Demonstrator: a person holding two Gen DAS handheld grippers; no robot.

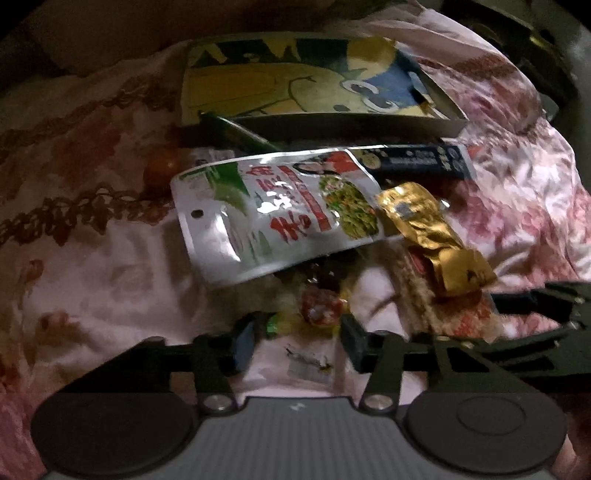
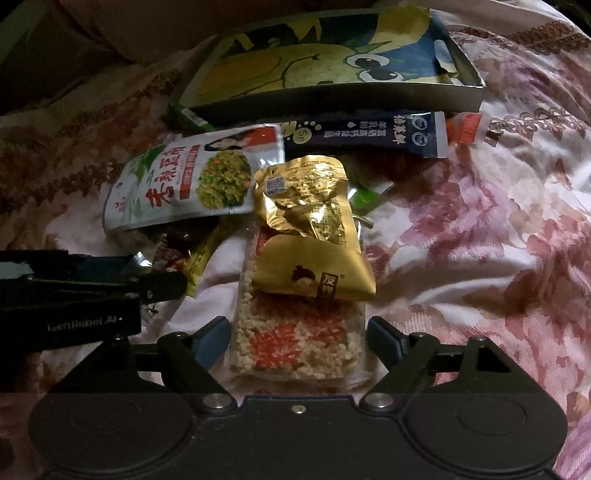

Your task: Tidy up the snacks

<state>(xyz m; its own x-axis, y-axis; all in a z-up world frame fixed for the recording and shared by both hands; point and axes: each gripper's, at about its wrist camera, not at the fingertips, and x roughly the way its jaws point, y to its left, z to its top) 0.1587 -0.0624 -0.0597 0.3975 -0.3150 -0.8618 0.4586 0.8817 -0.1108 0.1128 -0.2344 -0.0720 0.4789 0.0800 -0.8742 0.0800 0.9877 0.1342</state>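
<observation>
Below, right claw (image 2: 297, 341) open astride rice cracker pack (image 2: 295, 343); gold pouch (image 2: 314, 240) atop.

we see a bed covered by a rumpled floral bedspread (image 1: 110, 266), pale pink-white with rose and rust-red blossoms (image 2: 491, 206) and a chain-like leafy border (image 1: 88, 210) running across it in bands. the cloth lies in soft folds and creases on every side. the light is dim and warm, so the far corners fall into shadow. behind the bedspread, at the top of the right wrist view, a dull brown surface (image 2: 122, 33) rises; we cannot tell whether it is a headboard or a pillow. a dark shape (image 1: 532, 40) sits at the upper right of the left wrist view, too murky to name.
</observation>
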